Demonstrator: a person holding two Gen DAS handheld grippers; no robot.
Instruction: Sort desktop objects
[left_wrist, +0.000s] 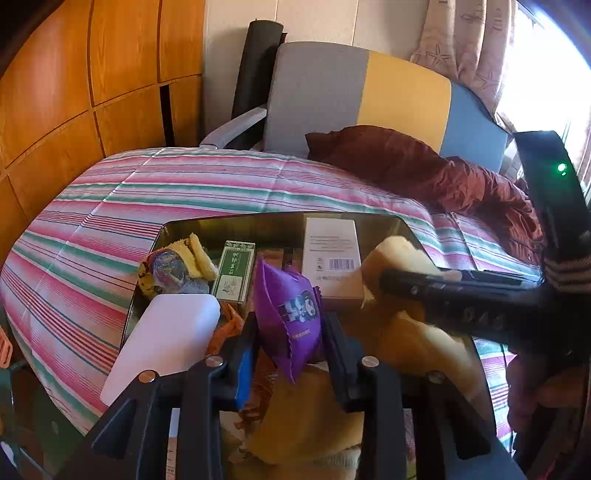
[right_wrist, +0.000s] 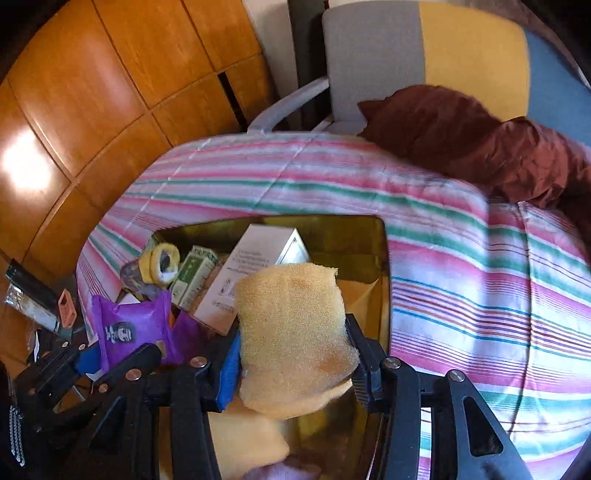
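A shiny gold tray (left_wrist: 376, 221) (right_wrist: 380, 258) lies on a striped quilt. It holds a white barcoded box (left_wrist: 330, 258) (right_wrist: 255, 258), a green box (left_wrist: 236, 271) (right_wrist: 194, 275), a yellow-and-patterned cloth bundle (left_wrist: 177, 266) and a white rounded case (left_wrist: 166, 339). My left gripper (left_wrist: 290, 321) is shut on a puffy purple snack packet (left_wrist: 288, 314) (right_wrist: 129, 328), held upright over the tray's near left part. My right gripper (right_wrist: 293, 332) is shut on a thick yellow sponge cloth (right_wrist: 295, 325) (left_wrist: 399, 254) above the tray's middle right; its black body crosses the left wrist view from the right.
The pink, green and white striped quilt (left_wrist: 184, 192) (right_wrist: 461, 258) surrounds the tray. A dark red cloth (left_wrist: 424, 166) and a grey, yellow and blue chair back (left_wrist: 351, 92) stand behind. Wooden cabinet doors (left_wrist: 74, 92) fill the left. Small items (right_wrist: 44, 302) lie left of the quilt.
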